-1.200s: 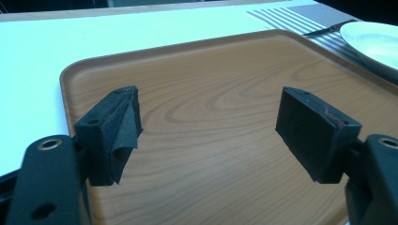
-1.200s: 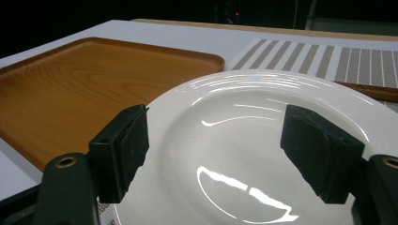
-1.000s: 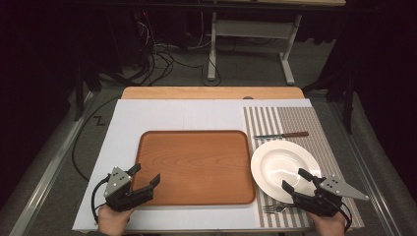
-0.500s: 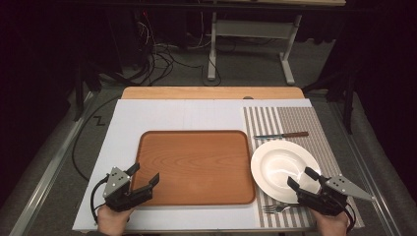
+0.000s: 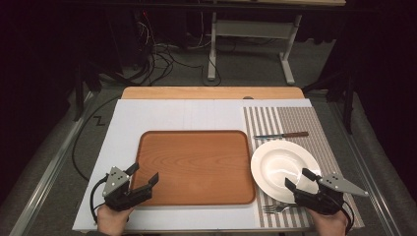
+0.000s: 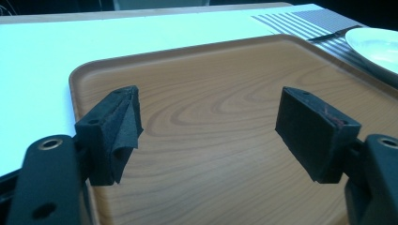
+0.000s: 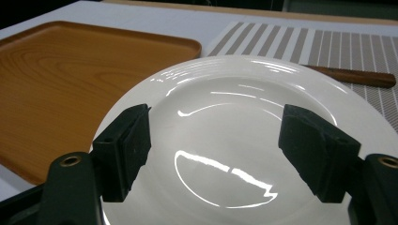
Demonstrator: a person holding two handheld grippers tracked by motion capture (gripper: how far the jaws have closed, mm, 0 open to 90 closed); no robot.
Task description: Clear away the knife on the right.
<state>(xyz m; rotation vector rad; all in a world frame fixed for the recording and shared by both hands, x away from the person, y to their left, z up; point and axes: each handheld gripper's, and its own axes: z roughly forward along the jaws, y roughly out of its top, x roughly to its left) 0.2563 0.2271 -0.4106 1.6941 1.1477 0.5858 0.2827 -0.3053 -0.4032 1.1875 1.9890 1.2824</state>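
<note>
1. Dark surroundings and loose floor cables lay beyond the worktop [image 5: 172,115], which carried a white sheet and, at the right of the high view, a striped placemat [image 5: 295,120].
2. At centre frame sat a wooden tray [image 5: 196,164], bare; the white plate [image 5: 282,164] lay on the placemat just to its right, lower right of the frame.
3. A knife [image 5: 281,134] lay beyond the plate; a fork [image 5: 271,209] lay at its near edge.
4. The right gripper [image 5: 299,180] hovered at the plate's near rim, jaws spread and holding nothing.
5. The left gripper [image 5: 144,174] stood over the tray's near left corner, jaws likewise released.
6. Judgement: the plate appeared glazed ceramic, stiff, moderately heavy, slippery and liable to chip.
7. Judgement: hold should be taken across the raised near rim, one jaw above and one beneath, not on the glossy well.
8. Judgement: a one-sided rim grip would let it tilt; lift level.
</note>
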